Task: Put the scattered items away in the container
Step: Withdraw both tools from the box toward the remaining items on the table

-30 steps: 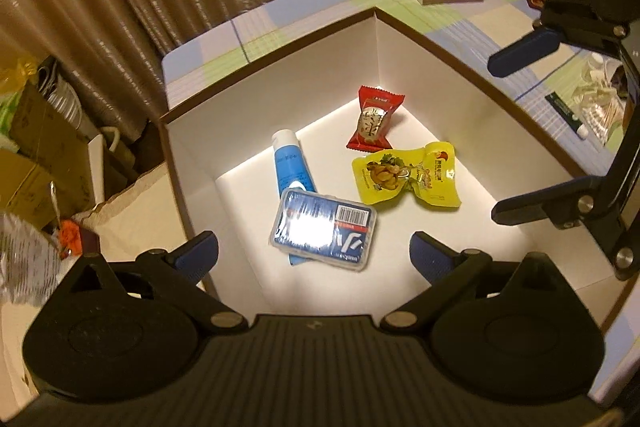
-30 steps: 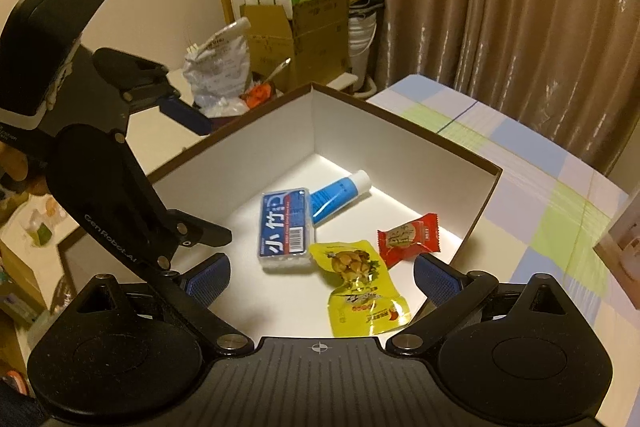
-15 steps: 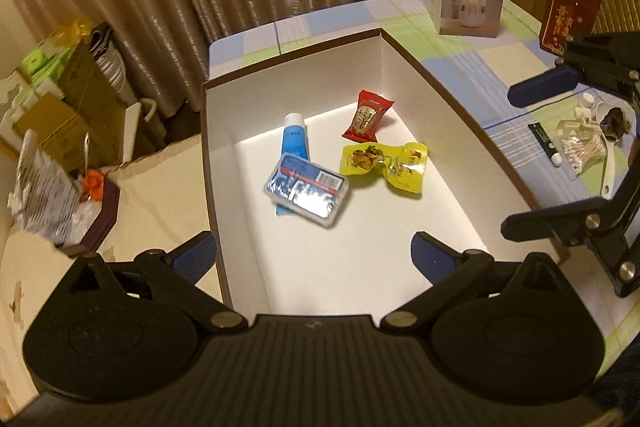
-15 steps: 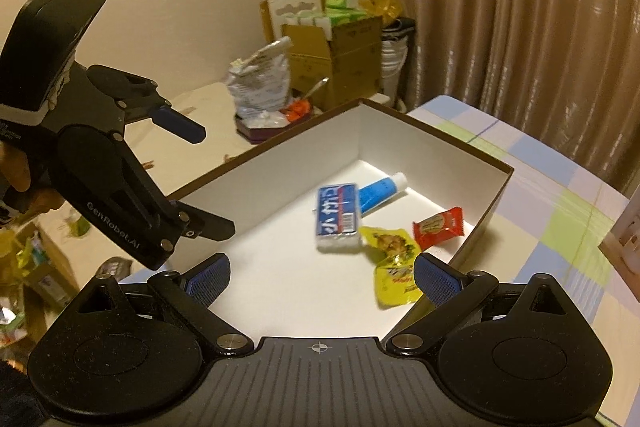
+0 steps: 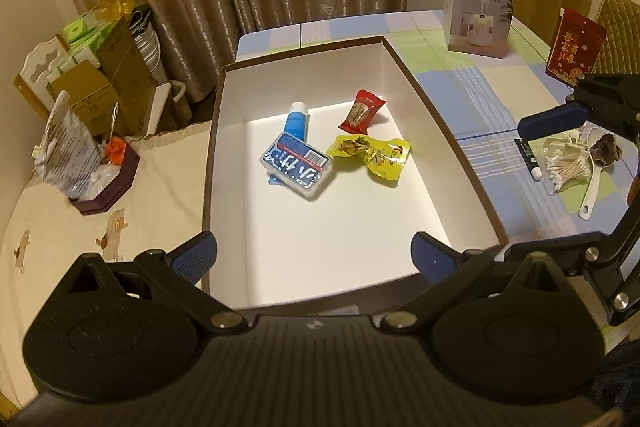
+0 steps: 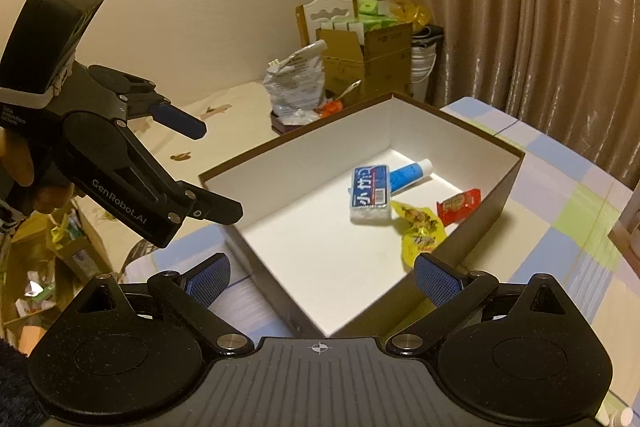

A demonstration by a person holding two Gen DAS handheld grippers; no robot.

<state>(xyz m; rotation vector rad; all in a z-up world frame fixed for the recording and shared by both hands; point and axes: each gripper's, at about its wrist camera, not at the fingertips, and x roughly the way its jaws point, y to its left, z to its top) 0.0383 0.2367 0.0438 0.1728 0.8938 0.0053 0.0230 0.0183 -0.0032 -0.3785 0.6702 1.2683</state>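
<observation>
Both tools have drawn back and up from the box since a second ago; more of the tabletop and room now shows, and the box contents lie as they did.

Tabletop (image 5: 472,99): checked cloth in blue, green and white.

Box (image 5: 448,131): brown outside, white inside, open top, lying on the tabletop at its left edge. Holds four items, all in the far half.

Left tool (image 5: 314,255): jaws wide apart, holding nothing, above the box's near end.

Right tool (image 6: 322,273): jaws wide apart, holding nothing, above the box's near corner in its own view.

Humidifier carton (image 5: 480,15): upright, far right of the box.

Red packet (image 5: 576,47): upright, right of the carton.

Tissue pack (image 5: 296,165): clear wrap, blue label, lying partly over the tube.

Yellow pouch (image 5: 370,153): crumpled, just right of the tissue pack.

Tube (image 5: 296,119): blue with white cap, cap pointing far.

Red snack (image 5: 362,109): small wrapper, just beyond the pouch.

Spoon (image 5: 594,177): white, on the tabletop, well right of the box.

Cotton swabs (image 5: 566,167): bagged, touching the spoon.
</observation>
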